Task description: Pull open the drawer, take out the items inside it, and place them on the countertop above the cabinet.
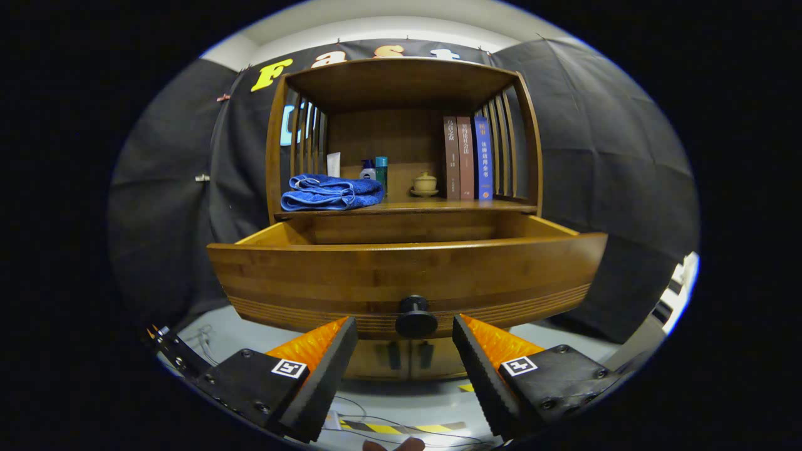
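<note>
The wooden drawer (407,275) of the cabinet stands pulled out toward me, its curved front filling the space just ahead of my fingers. Its black round knob (416,317) sits between my fingertips, a little ahead of them, with a gap on each side. My gripper (405,335) is open and holds nothing; its orange-and-black fingers (326,357) flank the knob. The inside of the drawer is hidden behind its front panel. The countertop (438,206) above the drawer carries a folded blue towel (331,191) on its left side.
On the countertop behind the towel stand a white tube (333,164), two small bottles (376,169), a small teapot (425,183) and three upright books (467,156) at the right. Slatted sides and a top board enclose that shelf. Lower cabinet doors (407,358) sit below the drawer. Cables lie on the floor.
</note>
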### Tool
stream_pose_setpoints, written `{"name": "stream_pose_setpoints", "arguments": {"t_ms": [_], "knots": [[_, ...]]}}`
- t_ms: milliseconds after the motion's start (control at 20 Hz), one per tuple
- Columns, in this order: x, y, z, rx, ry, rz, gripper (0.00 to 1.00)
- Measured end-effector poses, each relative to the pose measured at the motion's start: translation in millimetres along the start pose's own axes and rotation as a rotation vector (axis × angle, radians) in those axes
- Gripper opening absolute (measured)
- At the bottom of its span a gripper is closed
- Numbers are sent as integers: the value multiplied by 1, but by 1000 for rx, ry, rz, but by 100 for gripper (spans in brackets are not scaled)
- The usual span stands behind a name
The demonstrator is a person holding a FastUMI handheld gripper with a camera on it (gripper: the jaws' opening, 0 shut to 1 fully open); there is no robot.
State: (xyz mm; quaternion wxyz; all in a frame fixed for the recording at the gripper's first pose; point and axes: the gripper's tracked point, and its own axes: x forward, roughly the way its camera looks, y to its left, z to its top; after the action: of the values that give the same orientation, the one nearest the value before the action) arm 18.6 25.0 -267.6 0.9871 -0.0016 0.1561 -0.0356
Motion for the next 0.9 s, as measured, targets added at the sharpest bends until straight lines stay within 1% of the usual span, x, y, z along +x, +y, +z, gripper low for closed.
{"name": "stream_pose_setpoints", "arguments": {"t_ms": [50, 100, 200, 250, 300, 350, 450, 550, 700, 800, 900], "knots": [[-6, -1, 12, -25, 15, -9, 98], [-9, 6, 21, -30, 54, 4, 98], [-12, 18, 47, -11, 121, 39, 98], [-11, 19, 61, 7, 148, 36, 97], [-6, 19, 74, 19, 175, 30, 97], [0, 15, 86, 20, 201, 7, 97], [22, 8, 108, 5, 241, -20, 97], [47, -8, 120, -6, 289, -57, 97], [98, -23, 124, 81, 355, -84, 97], [126, -31, 110, 84, 425, -99, 97], [152, -31, 92, 70, 511, -81, 97]]}}
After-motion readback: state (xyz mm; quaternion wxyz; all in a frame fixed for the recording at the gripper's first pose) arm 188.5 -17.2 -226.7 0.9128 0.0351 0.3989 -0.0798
